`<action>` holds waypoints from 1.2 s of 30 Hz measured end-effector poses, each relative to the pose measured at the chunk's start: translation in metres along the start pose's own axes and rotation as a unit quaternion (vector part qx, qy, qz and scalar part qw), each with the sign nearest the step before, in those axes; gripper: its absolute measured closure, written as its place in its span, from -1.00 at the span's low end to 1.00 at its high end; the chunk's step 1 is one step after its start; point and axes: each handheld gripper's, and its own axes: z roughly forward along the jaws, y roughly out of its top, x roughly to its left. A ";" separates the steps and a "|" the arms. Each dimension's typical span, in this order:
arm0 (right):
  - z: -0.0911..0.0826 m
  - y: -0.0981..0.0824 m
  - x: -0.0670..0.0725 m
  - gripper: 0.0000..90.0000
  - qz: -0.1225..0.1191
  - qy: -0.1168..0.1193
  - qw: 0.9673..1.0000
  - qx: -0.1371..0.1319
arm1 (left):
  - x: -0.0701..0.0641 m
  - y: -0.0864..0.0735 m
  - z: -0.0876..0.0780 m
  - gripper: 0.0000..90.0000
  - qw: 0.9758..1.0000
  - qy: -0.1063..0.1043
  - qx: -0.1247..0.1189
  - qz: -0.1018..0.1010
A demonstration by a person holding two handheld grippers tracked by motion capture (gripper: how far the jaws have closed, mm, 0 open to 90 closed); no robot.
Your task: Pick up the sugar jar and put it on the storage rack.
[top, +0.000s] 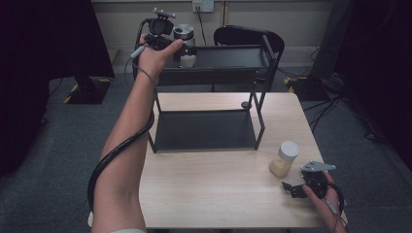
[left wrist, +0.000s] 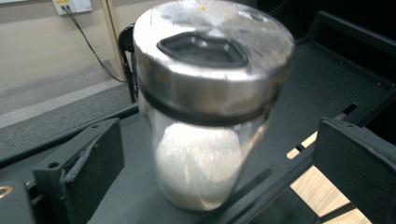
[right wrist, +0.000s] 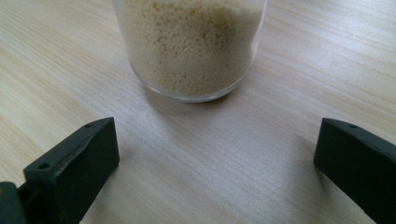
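Left gripper (left wrist: 212, 154): jaws spread wide, nothing pinched. Between them, clear of both pads, a glass jar with a metal lid (left wrist: 205, 116) is seen in the left gripper view, tilted slightly in the picture and holding a white powder in its lower part. The lid is brushed steel with a dark recessed handle on top and a black seal ring beneath. The jar is set on the top shelf (left wrist: 327, 79) of a black metal rack, near the shelf's front edge; pale table wood is glimpsed below the right-hand jaw through the rack frame. In the high view this gripper (top: 167, 41) is held up at the left end of the rack's upper tier, the jar (top: 185, 46) just beyond it.

Right gripper (right wrist: 215, 168): jaws likewise spread wide, nothing pinched. Ahead of them, a short way beyond the tips and apart from both, a clear jar of beige granules (right wrist: 189, 46) is seen standing upright on the wooden table (right wrist: 210, 177). In the high view this gripper (top: 291, 189) is rested low at the table's near right corner, the jar (top: 284, 158), capped in white, just beside it to the far left.

Farther out: the rack's lower shelf (top: 204, 130) is placed mid-table; a dark chair (top: 243, 35) and a wall socket (top: 203, 6) are seen behind.
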 end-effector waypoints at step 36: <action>0.000 0.000 0.000 -1.00 0.001 0.000 1.000 -0.001 | -0.017 -0.060 -0.020 -0.96 0.998 -0.061 -0.008 0.014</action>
